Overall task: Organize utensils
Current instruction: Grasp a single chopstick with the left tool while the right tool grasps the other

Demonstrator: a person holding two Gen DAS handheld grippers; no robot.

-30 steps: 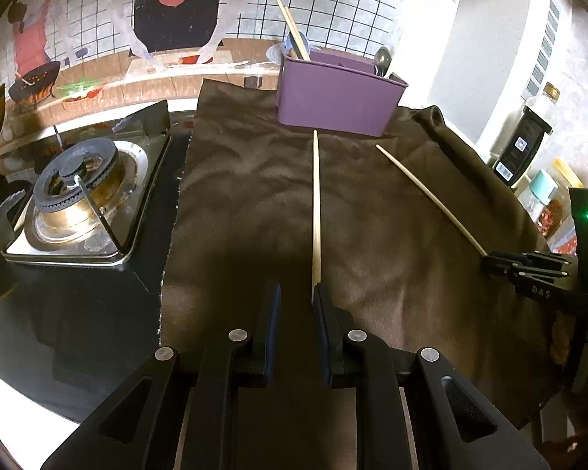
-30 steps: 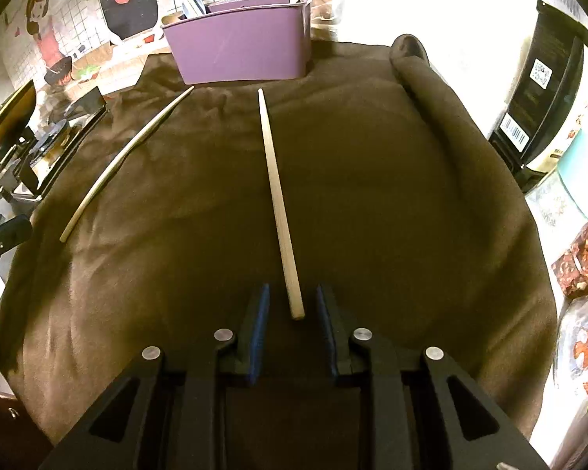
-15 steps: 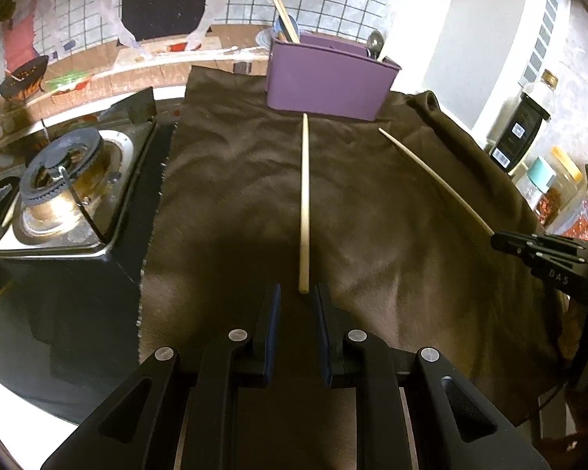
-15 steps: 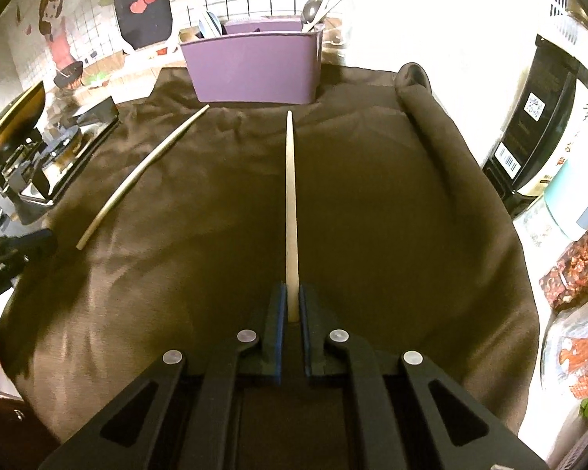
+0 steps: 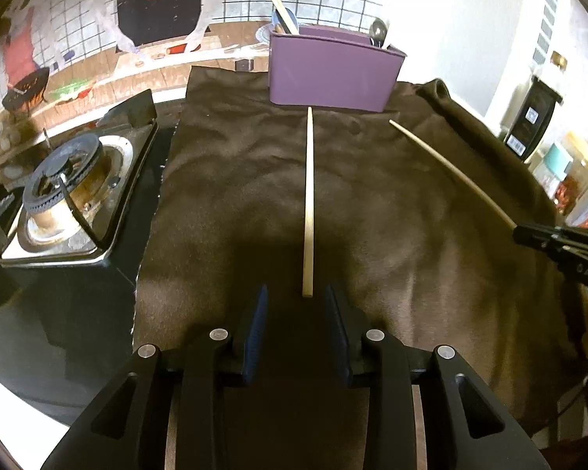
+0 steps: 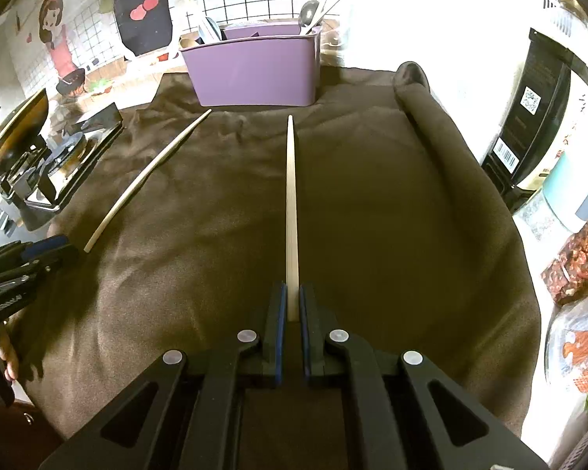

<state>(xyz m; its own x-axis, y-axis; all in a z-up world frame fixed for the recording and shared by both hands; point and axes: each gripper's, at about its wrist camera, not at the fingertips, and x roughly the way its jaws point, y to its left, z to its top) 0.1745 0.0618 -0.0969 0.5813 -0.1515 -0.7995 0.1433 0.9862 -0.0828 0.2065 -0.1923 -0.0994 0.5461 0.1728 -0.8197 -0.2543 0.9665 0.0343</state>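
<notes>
lying apart: two chopsticks [image 6: 292, 211] [image 6: 147, 180], one caddy [image 6: 254, 72]

Both views are fisheye, each mounted just behind its claw and looking forward and steeply down along the fingers over the brown cloth [image 5: 231, 196] on the tabletop. The left wrist view sits close above the cloth's near edge and faces the purple utensil holder [image 5: 333, 74] at the far end, with the gas stove [image 5: 62, 196] at its left margin. The right wrist view looks the same way from further right, with jars and a dark appliance [image 6: 537, 117] at its right margin. Both views share the cloth, holder, both chopsticks and tiled wall; each catches the other claw at its edge.
</notes>
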